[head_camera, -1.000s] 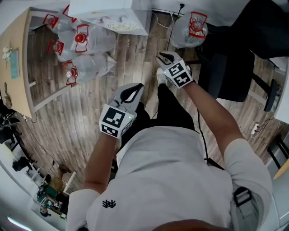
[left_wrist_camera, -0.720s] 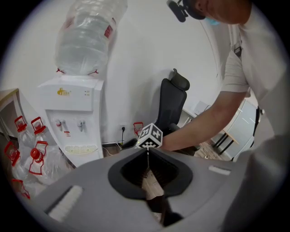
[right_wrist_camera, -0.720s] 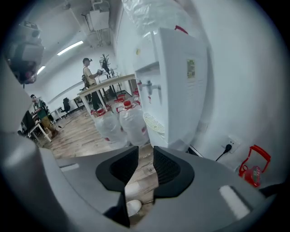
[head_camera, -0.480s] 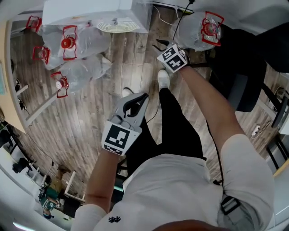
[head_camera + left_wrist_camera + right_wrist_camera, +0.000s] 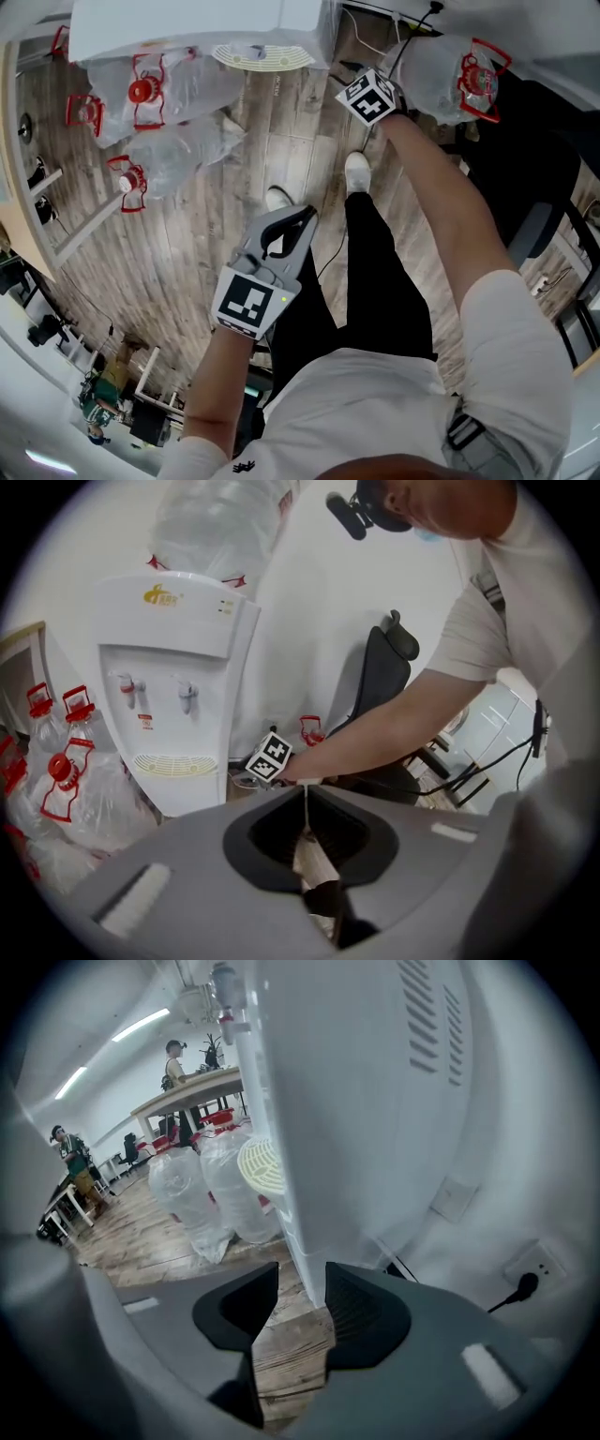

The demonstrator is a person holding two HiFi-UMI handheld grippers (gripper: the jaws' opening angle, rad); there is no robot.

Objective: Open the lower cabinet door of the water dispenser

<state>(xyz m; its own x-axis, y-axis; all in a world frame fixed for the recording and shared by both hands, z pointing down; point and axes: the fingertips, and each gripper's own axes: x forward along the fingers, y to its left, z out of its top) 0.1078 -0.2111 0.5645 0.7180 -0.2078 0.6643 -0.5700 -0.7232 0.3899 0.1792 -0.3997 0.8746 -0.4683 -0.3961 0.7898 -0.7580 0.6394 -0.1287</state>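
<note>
Right claw (image 5: pixel 302 1305) has dropped low beside the water dispenser (image 5: pixel 375 1101). Its jaws are spreading with nothing between them yet, and the bottom corner is just ahead. The lower cabinet door (image 5: pixel 183 794) looks shut, under the taps. Left claw (image 5: pixel 307 803) is pressed together, empty, hanging back. I reckon the door grab comes next.

The water dispenser (image 5: pixel 176 651) has a casing of smooth, glossy white plastic, the floor (image 5: pixel 202 244) is matt grey-brown wood planking with visible grain, the bottles (image 5: pixel 183 80) are clear, crinkled plastic with red plastic caps (image 5: pixel 142 90), and the T-shirt (image 5: pixel 356 412) is soft white cloth.
</note>
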